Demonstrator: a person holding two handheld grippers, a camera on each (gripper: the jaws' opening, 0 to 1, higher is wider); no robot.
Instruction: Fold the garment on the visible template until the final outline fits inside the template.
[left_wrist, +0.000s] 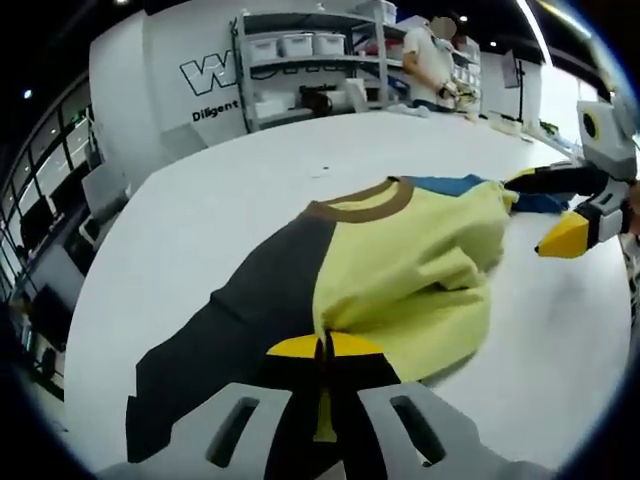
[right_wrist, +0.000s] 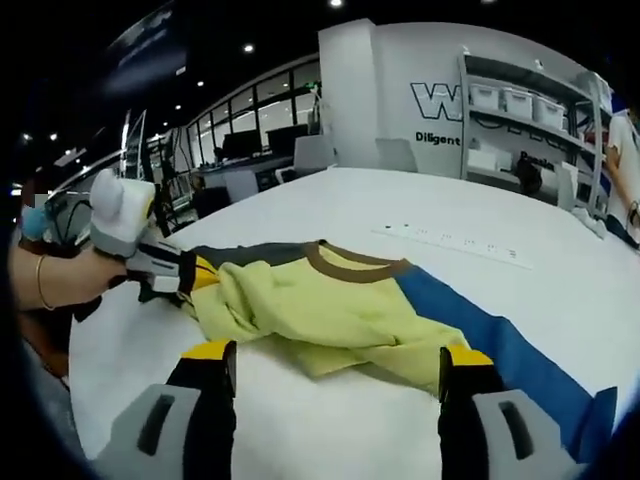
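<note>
A shirt lies on the white table, with a yellow body, a brown collar, a dark grey side and a blue side. At the bottom of the left gripper view my left gripper is shut on a pinched fold of the yellow fabric. In the right gripper view the yellow body is rumpled, and the blue sleeve runs off to the right. My right gripper stands open just in front of the cloth. A hand holds the left gripper at the shirt's left edge.
Shelves with white bins and a standing person are beyond the table's far edge. A thin marked strip lies on the table behind the shirt. The right gripper reaches in from the right of the left gripper view.
</note>
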